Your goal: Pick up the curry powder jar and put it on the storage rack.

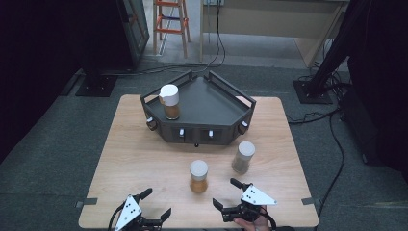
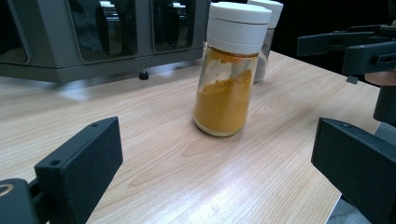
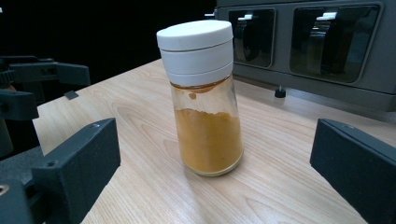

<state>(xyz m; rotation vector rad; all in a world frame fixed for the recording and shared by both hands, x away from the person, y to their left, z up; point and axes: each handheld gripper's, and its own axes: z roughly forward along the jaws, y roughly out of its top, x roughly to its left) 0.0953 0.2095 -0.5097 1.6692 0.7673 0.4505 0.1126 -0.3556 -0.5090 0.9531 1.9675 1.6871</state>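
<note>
A clear glass spice jar with a white screw cap, half full of orange-yellow powder (image 1: 198,176), stands upright on the light wooden desk (image 1: 134,159), near the front edge and about midway between the left and right edges. The left tongs (image 1: 155,204) sit at the front edge, left of this jar, with their black jaws spread wide apart and nothing between them; in the left gripper view the same jar (image 2: 231,70) stands ahead of the open jaws, well clear of both. The right tongs (image 1: 225,193) sit at the front edge to the jar's right, held by a hand (image 1: 252,224), their jaws likewise wide apart and empty; in the right gripper view the jar (image 3: 203,95) stands upright between and beyond the two jaws, touching neither.

A second glass jar with a white cap and grey-brown contents (image 1: 243,157) stands upright further back and toward the right edge, apart from the first jar. Behind both, across the middle of the desk toward the far edge, rests a dark grey angular metal rack with a raised rail and small windows along its front face (image 1: 211,103). On the left part of its top tray stands a third white-capped jar of brownish powder (image 1: 169,101), upright, close to the rail.
</note>
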